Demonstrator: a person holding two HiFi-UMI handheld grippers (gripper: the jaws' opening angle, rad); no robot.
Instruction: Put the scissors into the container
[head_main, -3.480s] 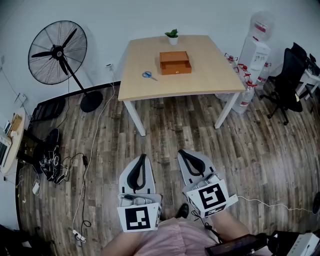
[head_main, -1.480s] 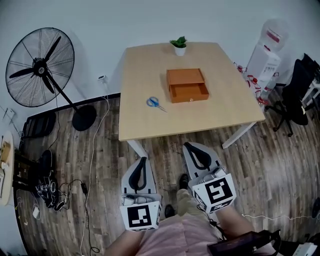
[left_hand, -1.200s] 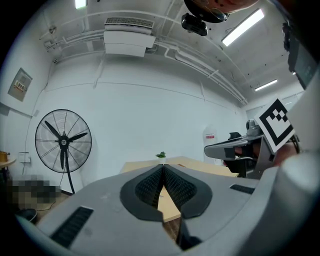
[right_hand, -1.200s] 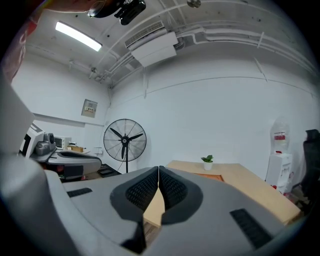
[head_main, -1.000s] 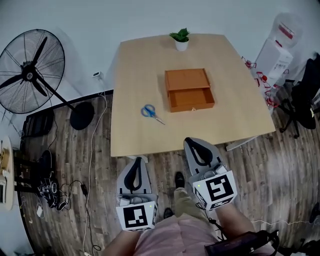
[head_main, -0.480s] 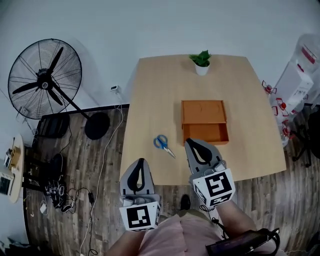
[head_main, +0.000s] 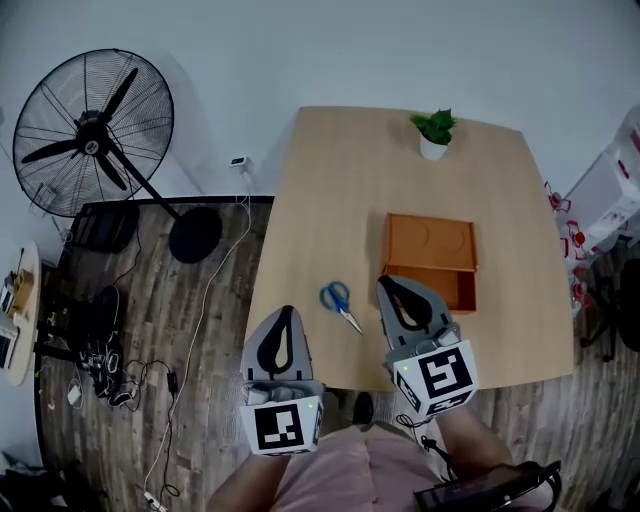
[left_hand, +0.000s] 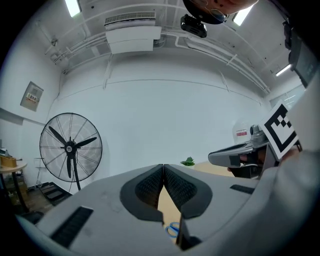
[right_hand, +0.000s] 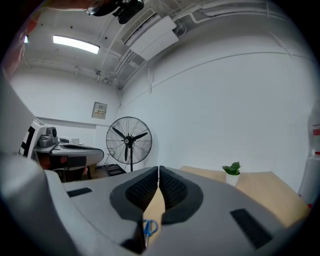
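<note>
A pair of blue-handled scissors (head_main: 339, 302) lies flat on a pale wooden tabletop (head_main: 340, 180), close to its near edge and nearer the left corner than the right. The handle loops point toward the far left corner and the closed blades toward the near edge. Just to their right stands the container (head_main: 430, 240), an orange wooden box whose drawer looks pulled out toward the near edge. A small potted plant (head_main: 434, 132) sits by the far edge.

The scissors are probably light and stiff, with smooth metal blades that could slip between pads. Because they lie thin and flat, there is little height to pinch. The best hold seems to be across the plastic handle loops or at the pivot, where they are thickest. Gripping both loops together should stop the blades from swinging open.

The left gripper (head_main: 287, 313) hangs over the near left corner of the tabletop. Its fingers (left_hand: 147, 187) are pressed together at the tips, with nothing between them. The right gripper (head_main: 385, 284) hangs over the near edge, overlapping the container's drawer from above. Its fingers (right_hand: 172, 187) also meet at the tips and hold nothing. Neither gripper touches the scissors, which show small and low beyond the closed fingers in both gripper views.
</note>
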